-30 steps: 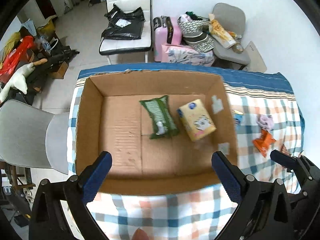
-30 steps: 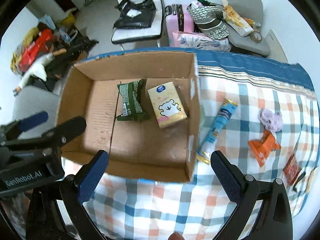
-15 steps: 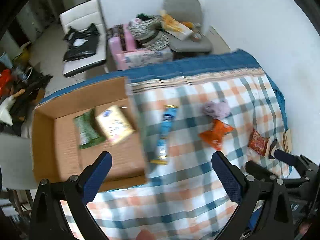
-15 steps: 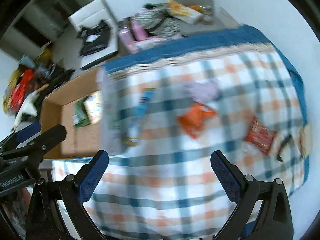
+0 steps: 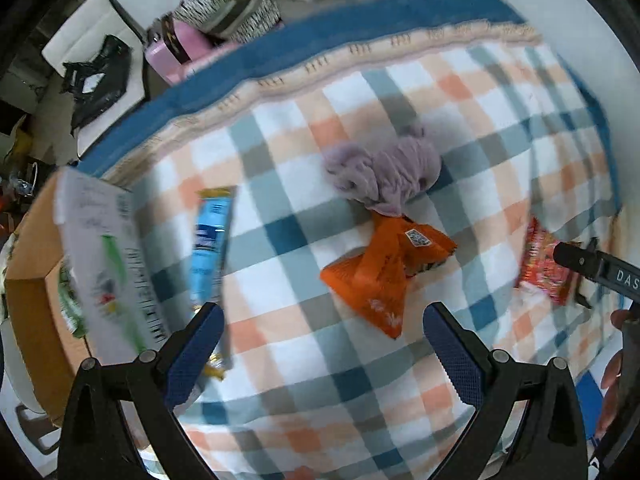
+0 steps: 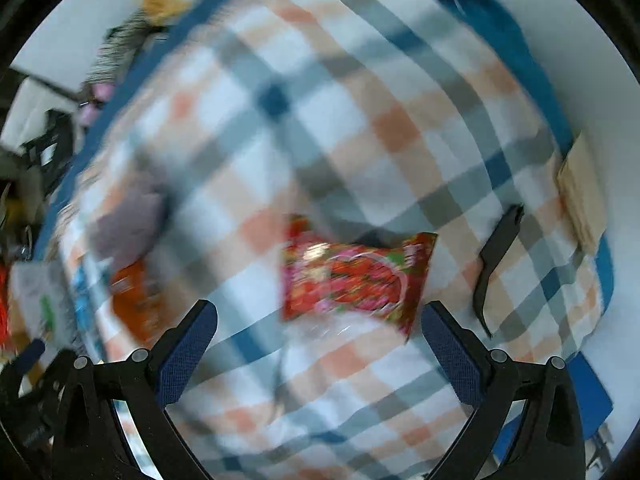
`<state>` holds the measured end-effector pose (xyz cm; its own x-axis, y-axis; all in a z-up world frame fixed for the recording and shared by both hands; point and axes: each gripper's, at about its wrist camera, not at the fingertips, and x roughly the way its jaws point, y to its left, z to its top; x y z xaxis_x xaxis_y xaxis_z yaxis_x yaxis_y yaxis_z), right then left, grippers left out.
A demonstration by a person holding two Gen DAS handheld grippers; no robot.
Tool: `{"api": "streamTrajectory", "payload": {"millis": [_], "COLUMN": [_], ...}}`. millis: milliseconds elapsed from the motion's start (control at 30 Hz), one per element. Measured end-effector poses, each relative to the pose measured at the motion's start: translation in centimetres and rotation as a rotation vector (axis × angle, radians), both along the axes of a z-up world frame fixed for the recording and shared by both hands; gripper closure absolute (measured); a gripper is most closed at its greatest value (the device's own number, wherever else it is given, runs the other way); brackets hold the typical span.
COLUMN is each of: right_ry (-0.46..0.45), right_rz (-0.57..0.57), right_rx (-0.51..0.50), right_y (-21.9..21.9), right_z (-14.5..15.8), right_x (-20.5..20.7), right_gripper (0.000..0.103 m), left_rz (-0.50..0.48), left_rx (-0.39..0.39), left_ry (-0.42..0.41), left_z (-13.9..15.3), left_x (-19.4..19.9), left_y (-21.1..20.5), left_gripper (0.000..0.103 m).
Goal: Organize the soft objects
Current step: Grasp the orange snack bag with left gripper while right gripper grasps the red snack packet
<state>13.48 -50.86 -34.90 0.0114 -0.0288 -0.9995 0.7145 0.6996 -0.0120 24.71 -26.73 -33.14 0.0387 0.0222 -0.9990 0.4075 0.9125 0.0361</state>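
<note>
checked cloth [image 5: 280, 240] now fills both views where the cardboard box [image 5: 36, 288] did a second ago; both grippers have swung right, toward the loose items. left gripper [image 5: 322, 344], released and empty, faces the orange pouch [image 5: 384, 276] and purple cloth [image 5: 384, 172]. only the right view shows the red packet [image 6: 352, 276] whole, ahead of the spread, empty right gripper [image 6: 318, 344].
</note>
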Motion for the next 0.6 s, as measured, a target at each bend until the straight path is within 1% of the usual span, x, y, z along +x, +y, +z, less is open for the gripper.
{"api": "streamTrajectory", "payload": {"millis": [133,200,267,333,400,433,467,567,600], "right_ry": [0.035,0.044,0.047,0.078,0.096,0.096,0.097,0.09,0.091], "right_rz": [-0.032,-0.032,-0.024,-0.022,-0.03,-0.037,-0.042,-0.061,-0.056], "right_rx": [0.058,0.064,0.07,0.079,0.087,0.092,0.102,0.123,0.122], "right_y": [-1.8,-2.2,-2.4,-2.8,-3.3,-3.5,-3.6,-3.8,-3.8], "right_z": [-4.0,-5.0,-5.6,-6.4,-6.9,-7.0,-7.0,-6.7,-6.6], "right_x": [0.0,0.2,0.5,0.9,1.2,1.3,1.4,1.4,1.4], "right_gripper": [0.0,0.0,0.0,0.0,0.0,0.0,0.0,0.0,0.004], "left_rz": [-0.02,-0.023,-0.02,-0.002,0.014,0.021,0.022,0.012,0.008], "left_rx": [0.018,0.016,-0.008,-0.026,-0.042,-0.046,-0.043,-0.028,-0.027], "left_ry": [0.072,0.104,0.133,0.151,0.166,0.174,0.185,0.174,0.168], "left_z": [-3.7,-5.3,-6.5,-7.4,-8.1,-8.3,-8.7,-9.1,-9.1], "left_x": [0.4,0.5,0.7,1.0,1.2,1.2,1.2,0.8,0.6], "left_y": [-1.6,-2.0,-2.4,-2.6,-2.6,-2.7,-2.7,-2.8,-2.8], "left_gripper": [0.001,0.001,0.001,0.001,0.008,0.019,0.026,0.032,0.033]}}
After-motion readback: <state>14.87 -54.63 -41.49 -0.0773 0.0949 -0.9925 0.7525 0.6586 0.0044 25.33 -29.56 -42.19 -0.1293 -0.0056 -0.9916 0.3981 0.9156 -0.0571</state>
